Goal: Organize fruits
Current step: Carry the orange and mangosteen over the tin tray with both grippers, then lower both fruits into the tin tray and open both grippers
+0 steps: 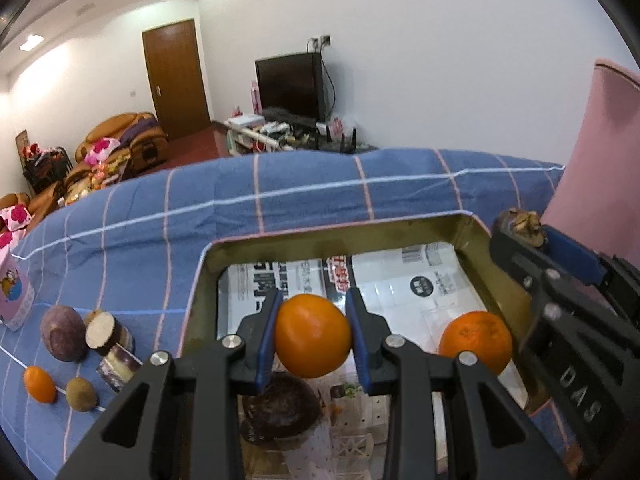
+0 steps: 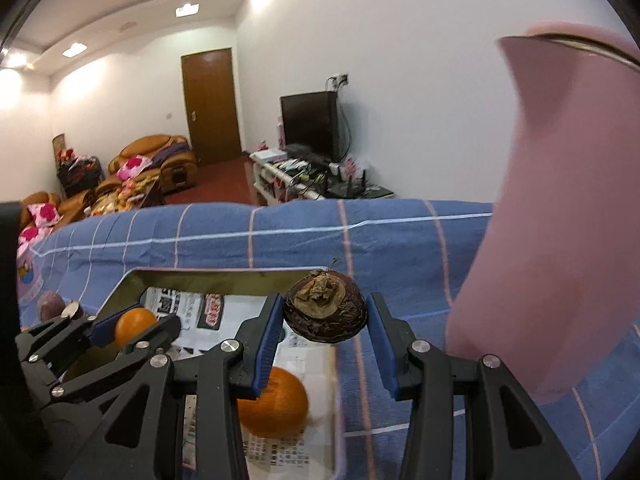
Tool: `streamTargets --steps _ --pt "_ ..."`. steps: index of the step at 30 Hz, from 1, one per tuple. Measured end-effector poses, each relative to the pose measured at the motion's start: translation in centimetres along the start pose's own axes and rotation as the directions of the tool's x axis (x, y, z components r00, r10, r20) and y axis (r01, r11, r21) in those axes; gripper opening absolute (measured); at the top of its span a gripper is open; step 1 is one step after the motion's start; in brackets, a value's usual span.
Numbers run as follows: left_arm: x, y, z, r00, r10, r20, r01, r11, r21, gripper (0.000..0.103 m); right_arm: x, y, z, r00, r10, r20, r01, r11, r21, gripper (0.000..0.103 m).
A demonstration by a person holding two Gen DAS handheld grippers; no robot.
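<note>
Left tongs [image 1: 313, 338] clamp an orange [image 1: 313, 336] above the tray [image 1: 202, 276] for dropping in, right tongs [image 2: 326, 338] grip a mangosteen [image 2: 325, 309].

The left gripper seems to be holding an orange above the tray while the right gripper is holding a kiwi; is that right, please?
Not quite: the right gripper has a dark brown mangosteen between its fingers, not a kiwi, as the right wrist view shows. The left gripper does hold an orange above the tray.
</note>
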State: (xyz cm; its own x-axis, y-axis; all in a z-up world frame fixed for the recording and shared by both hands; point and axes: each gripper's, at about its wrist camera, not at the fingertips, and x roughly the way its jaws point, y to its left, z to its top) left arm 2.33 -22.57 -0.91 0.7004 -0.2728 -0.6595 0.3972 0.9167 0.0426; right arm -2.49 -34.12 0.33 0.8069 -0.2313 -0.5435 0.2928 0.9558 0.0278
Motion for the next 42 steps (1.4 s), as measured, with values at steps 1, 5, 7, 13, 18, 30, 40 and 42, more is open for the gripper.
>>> streamTargets --steps 1,5,7,13,18,30,40,42 --pt "0.2 0.0 0.0 1.0 -0.001 -0.009 0.001 1.0 0.0 0.034 0.2 0.2 0.0 1.0 0.007 -0.01 -0.007 1.0 -0.008 0.045" --pt "0.4 -0.1 0.0 1.0 0.0 -0.023 0.0 1.0 -0.001 0.034 0.6 0.5 0.1 0.999 0.026 -0.025 -0.026 1.0 -0.016 0.045" --pt "0.4 -0.3 0.0 1.0 0.002 -0.026 -0.002 1.0 0.003 0.034 1.0 0.5 0.0 0.999 0.037 -0.039 -0.037 0.999 -0.011 0.045" --pt "1.1 -0.4 0.5 0.999 0.012 -0.041 -0.012 1.0 0.001 0.034 1.5 0.3 0.0 0.996 0.058 -0.061 -0.058 0.998 -0.003 0.046" --pt "1.5 -0.4 0.9 0.999 0.014 -0.047 -0.015 1.0 -0.011 0.036 1.5 -0.4 0.2 0.994 0.099 -0.045 -0.097 0.994 0.042 0.046" --pt "0.1 -0.4 0.5 0.997 0.066 0.037 -0.066 0.998 -0.005 0.094 -0.7 -0.4 0.2 0.993 0.085 0.085 -0.091 0.994 0.062 0.076" --pt "-2.6 0.5 0.0 0.976 0.119 0.18 -0.118 0.993 -0.02 0.103 -2.4 -1.1 0.4 0.981 -0.01 0.193 -0.01 0.994 0.104 0.081" --pt "-2.8 0.8 0.1 0.975 0.122 0.186 -0.119 0.992 -0.027 0.103 -2.9 -1.2 0.4 0.976 -0.021 0.219 -0.001 0.995 0.102 0.081"
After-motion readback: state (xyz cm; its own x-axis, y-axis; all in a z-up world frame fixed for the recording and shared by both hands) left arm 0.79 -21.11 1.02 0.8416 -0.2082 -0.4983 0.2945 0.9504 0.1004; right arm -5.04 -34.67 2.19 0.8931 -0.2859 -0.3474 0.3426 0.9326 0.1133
